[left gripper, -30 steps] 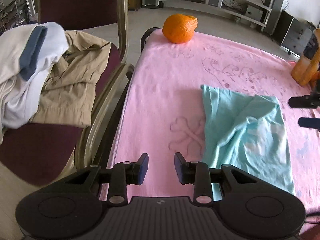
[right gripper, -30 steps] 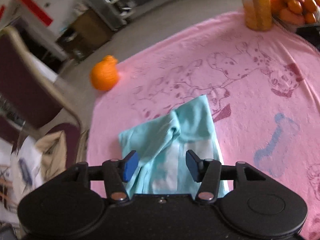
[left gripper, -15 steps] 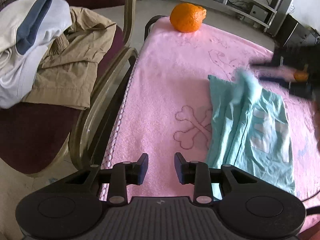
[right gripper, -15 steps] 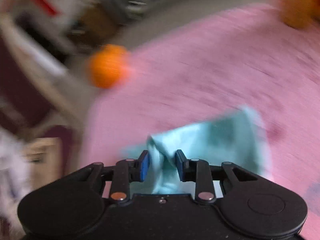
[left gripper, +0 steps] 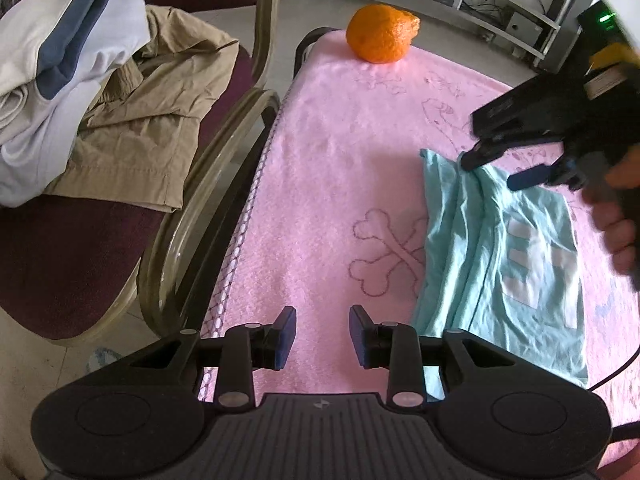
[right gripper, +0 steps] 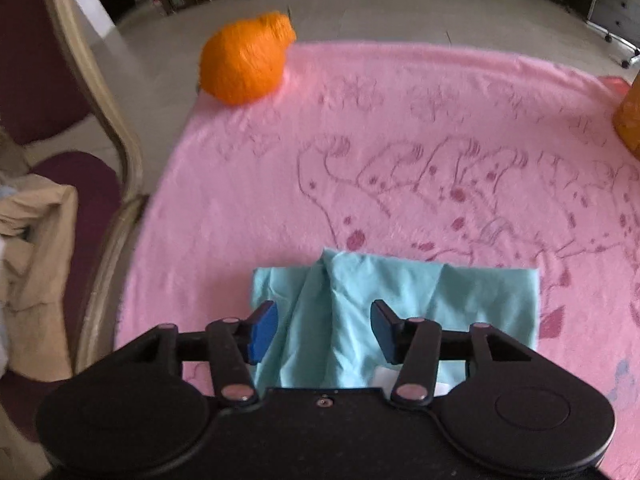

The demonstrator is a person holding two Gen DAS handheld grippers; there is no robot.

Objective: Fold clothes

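A light teal shirt (left gripper: pixel 500 264) lies folded on the pink blanket (left gripper: pixel 340 160), its white print facing up. Over the shirt's far edge hangs my right gripper (left gripper: pixel 492 171), held in a person's hand. In the right wrist view its jaws are opening, and a raised crease of the shirt (right gripper: pixel 400 292) lies below the gap with neither pad pressing on it (right gripper: pixel 324 330). My left gripper (left gripper: pixel 322 338) hovers over bare blanket near the front edge, just left of the shirt. Its pads stand a little apart with nothing between them.
An orange ball-like object (left gripper: pixel 380 34) sits at the blanket's far left corner. A maroon chair (left gripper: pixel 80 248) to the left holds a beige garment (left gripper: pixel 152 120) and a white and blue one (left gripper: pixel 52 48). An orange container (right gripper: pixel 630 120) stands at the far right.
The right gripper swung in over the shirt, pinched a fold at its far edge, then let go. The shirt now lies with its print up. The left gripper hardly moved.
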